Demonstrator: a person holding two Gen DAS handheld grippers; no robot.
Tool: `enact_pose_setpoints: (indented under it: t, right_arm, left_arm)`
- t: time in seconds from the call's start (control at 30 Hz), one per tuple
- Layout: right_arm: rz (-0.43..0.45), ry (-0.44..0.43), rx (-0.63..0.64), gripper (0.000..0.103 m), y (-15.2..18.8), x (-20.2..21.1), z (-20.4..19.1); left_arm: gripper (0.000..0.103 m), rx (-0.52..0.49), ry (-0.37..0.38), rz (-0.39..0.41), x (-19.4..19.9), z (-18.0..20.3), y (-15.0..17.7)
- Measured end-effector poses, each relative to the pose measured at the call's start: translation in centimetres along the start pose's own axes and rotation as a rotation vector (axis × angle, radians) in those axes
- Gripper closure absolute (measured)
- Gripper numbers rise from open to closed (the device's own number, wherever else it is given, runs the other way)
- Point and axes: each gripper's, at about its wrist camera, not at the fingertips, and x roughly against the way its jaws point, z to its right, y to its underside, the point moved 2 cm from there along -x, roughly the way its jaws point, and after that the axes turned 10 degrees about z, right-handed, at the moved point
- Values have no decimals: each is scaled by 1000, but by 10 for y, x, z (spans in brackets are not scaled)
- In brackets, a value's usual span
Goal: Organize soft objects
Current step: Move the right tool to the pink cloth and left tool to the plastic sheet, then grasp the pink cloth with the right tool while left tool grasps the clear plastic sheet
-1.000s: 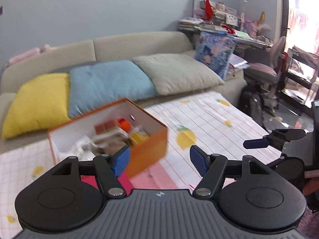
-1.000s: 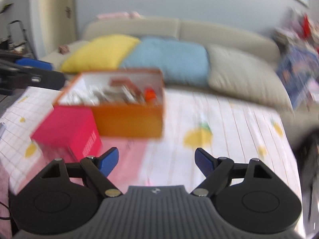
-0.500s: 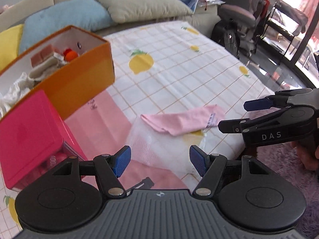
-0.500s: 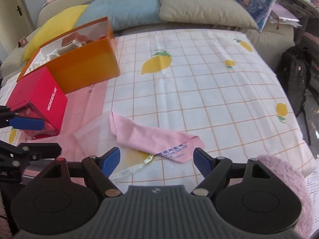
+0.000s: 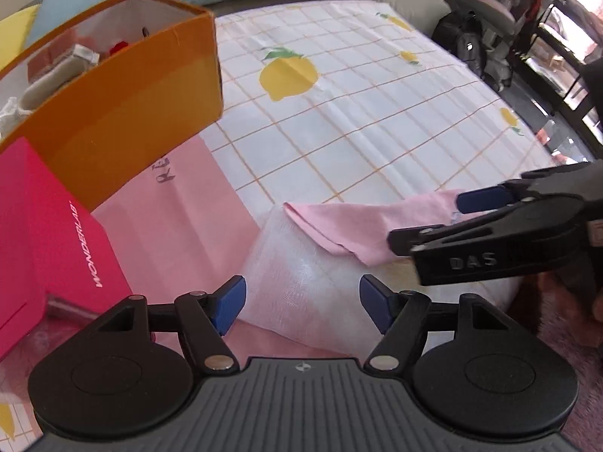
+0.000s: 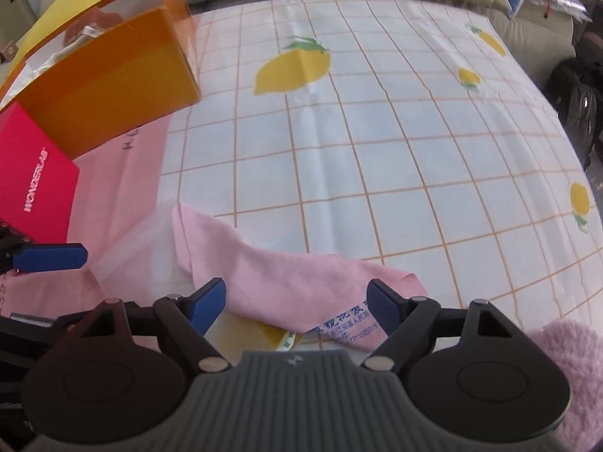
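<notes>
On the lemon-print checked bedsheet (image 6: 377, 143), near edge, lies a flat pink cloth (image 6: 301, 275) w/ printed corner; both tools, left (image 5: 302, 303) & right (image 6: 297, 303), gape empty above it; approach step; next: lower, pinch its ends.

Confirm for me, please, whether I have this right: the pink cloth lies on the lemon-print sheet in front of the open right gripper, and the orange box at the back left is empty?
Not quite: the orange box is not empty; the left wrist view shows things inside it. The rest holds: the pink cloth lies on the lemon-print sheet in front of the right gripper, whose jaws stand open.
</notes>
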Motion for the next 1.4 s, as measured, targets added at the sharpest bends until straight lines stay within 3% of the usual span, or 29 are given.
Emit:
enact_pose_setpoints:
  t: [0.1,0.23,0.5,0.53,0.57,0.6,0.67,0.7,0.77,0.87,0.93,1.2,1.3,1.4]
  right_arm:
    - [-17,-12,-32,29,1,-7,5]
    - [-18,4,0,28,3,-9,0]
    - [7,47,67,57,4,-6,-5]
    - [11,47,65,60,4,-5,-4]
    - [14,48,63,66,4,-4,-4]
    - [17,48,58,74,4,-4,-3]
    - [21,38,40,91,3,-3,-1]
    - [21,29,29,94,3,-3,0]
    - [19,14,-1,100,3,-3,4]
    - [31,-16,-63,102,3,3,10]
    - [60,-13,-96,102,2,12,14]
    - [140,45,-168,103,3,42,28]
    - [138,50,-154,103,4,46,27]
    - [71,-11,-119,103,8,38,19]
  left_arm:
    - [22,10,-11,-21,-16,-4,3]
    - [14,-25,-12,-31,-24,1,7]
    - [18,-136,45,-10,-24,36,16]
    - [20,-174,38,-3,-24,43,18]
    - [29,-192,53,12,-23,49,20]
    - [31,-202,62,17,-22,53,20]
    - [45,-219,74,27,-21,58,21]
    - [50,-231,80,33,-21,60,21]
    - [71,-244,86,40,-20,63,20]
    - [95,-247,64,41,-21,64,18]
    - [100,-238,43,41,-21,60,18]
    - [102,-152,-1,121,11,31,9]
    - [102,-154,54,118,21,24,12]
    - [100,-114,89,85,20,15,21]
